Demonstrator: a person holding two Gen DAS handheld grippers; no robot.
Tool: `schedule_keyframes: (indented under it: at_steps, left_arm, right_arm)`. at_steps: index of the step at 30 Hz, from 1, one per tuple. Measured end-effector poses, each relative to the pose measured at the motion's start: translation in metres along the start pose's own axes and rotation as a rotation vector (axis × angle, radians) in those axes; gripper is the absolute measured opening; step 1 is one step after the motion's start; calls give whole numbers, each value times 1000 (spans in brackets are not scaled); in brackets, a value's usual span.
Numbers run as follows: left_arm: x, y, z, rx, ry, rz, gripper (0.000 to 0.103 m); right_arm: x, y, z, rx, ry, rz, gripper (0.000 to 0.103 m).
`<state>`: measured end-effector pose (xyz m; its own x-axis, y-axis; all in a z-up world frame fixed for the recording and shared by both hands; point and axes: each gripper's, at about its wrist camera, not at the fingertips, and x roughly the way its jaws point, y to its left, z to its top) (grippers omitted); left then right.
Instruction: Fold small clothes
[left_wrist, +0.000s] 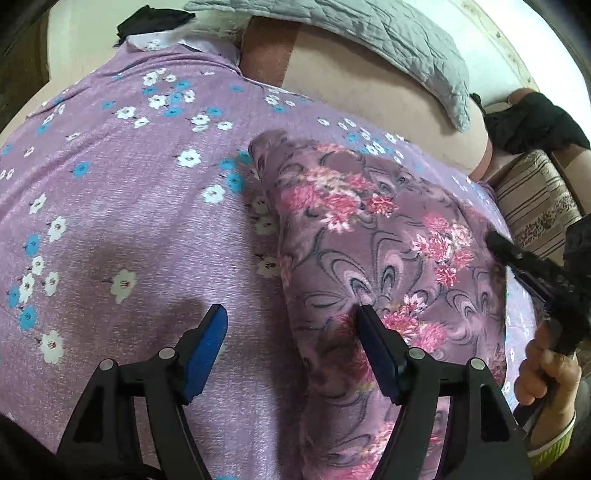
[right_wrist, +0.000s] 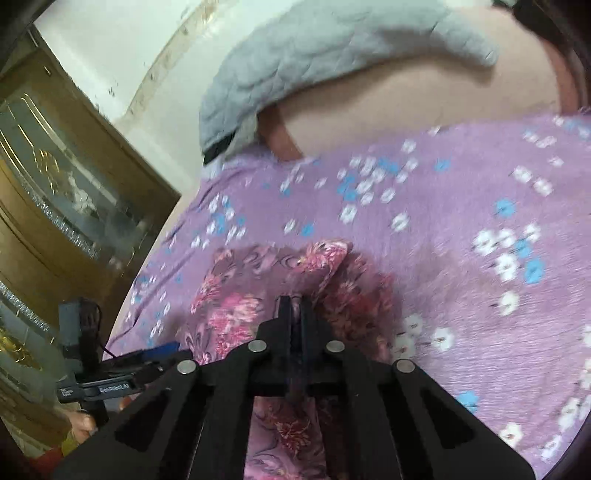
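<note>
A small mauve garment (left_wrist: 373, 258) with pink flowers and grey swirls lies on a purple bedsheet (left_wrist: 129, 206) printed with white and blue flowers. My left gripper (left_wrist: 291, 314) is open just above the garment's left edge; its right finger (left_wrist: 373, 332) is over the cloth, its left finger (left_wrist: 210, 336) over the sheet. My right gripper (right_wrist: 295, 301) is shut on a fold of the garment (right_wrist: 321, 266) and holds it lifted. The right gripper also shows in the left wrist view (left_wrist: 496, 242) at the garment's right edge.
A grey quilted pillow (left_wrist: 388, 48) lies at the back on a bare beige mattress (left_wrist: 369, 96). Black clothes (left_wrist: 535, 122) sit at the right, with a striped cushion (left_wrist: 535, 206) below them. A wooden glass-fronted cabinet (right_wrist: 66, 192) stands beside the bed.
</note>
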<state>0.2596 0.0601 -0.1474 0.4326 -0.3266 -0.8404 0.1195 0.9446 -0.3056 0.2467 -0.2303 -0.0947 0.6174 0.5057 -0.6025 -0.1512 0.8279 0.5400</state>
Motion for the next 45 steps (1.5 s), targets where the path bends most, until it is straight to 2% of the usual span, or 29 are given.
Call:
schedule_keyframes:
  at_steps: [3,6,8,11,13,15,16,21,23,25,28,29,30,31,32,34,35,36,38,41,45]
  left_arm:
    - [13,-9,-1,38,23,70,73]
    - [12,-7,-2,22,36,67,73]
    - [1,-7,-5,20,23,57,70]
    - [-23,-11,-20,43,7,51,70]
    - [-43,-13,-39,46,-13,33,70]
    - [-62,-14,-64,45,-29,14,70]
    - [-68,-15,-75,47,-33,15,70]
    - [-85,-14,-140,72,-23,59,70]
    - [-83,-14,-155,68,-8,74,70]
    - [-76,-14,-163,66,10,98,70]
    - [-68,-18,-166,70,-15,153,70]
    - [-63,-21,-164,79,-21,171,68]
    - [-58,-25,-163,85,-24,187,65]
    - [-54,-28,-162,93,-24,201,64]
    - [-50,-33,-160,108,-29,225,60]
    - [-49,-37,-159,114,-36,224,41]
    - [-50,-38,-157,108,-35,207,25]
    - [-50,-40,-158,99,-30,185,18]
    - [-48,-44,-159,100,-27,200,14]
    - [-48,-51,-163,117,-25,212,12]
    - [-55,-43,-164,100,24,167,13]
  right_arm:
    - [27,-21,-13,25,93,-90,5]
    - [43,-32,-22,36,153,-112,6]
    - [31,-29,-21,47,130,-106,9]
    - [-13,-19,-24,49,77,-72,13]
    - [-39,-8,-37,25,57,-49,19]
    - [-66,0,-62,8,59,-44,42]
    - [-74,2,-73,4,60,-37,47]
    - [-84,17,-123,-37,124,-45,47]
    - [-80,20,-132,-52,137,-52,47]
    - [-76,24,-137,-66,145,-56,47]
    - [-69,29,-139,-96,155,-73,43]
    - [-66,28,-139,-99,162,-77,32]
    - [-62,24,-139,-83,180,-71,10]
    - [-61,21,-139,-63,186,-60,5]
    - [-62,18,-137,-46,181,-50,5]
    - [-78,19,-128,-28,127,-27,5]
    - [-87,20,-124,-29,93,-15,5]
    - [-98,21,-120,-38,56,-12,5]
    - [-107,15,-116,-50,32,-57,5]
    - [-91,-8,-123,-32,108,-148,4]
    - [-65,-17,-145,-46,223,-207,4]
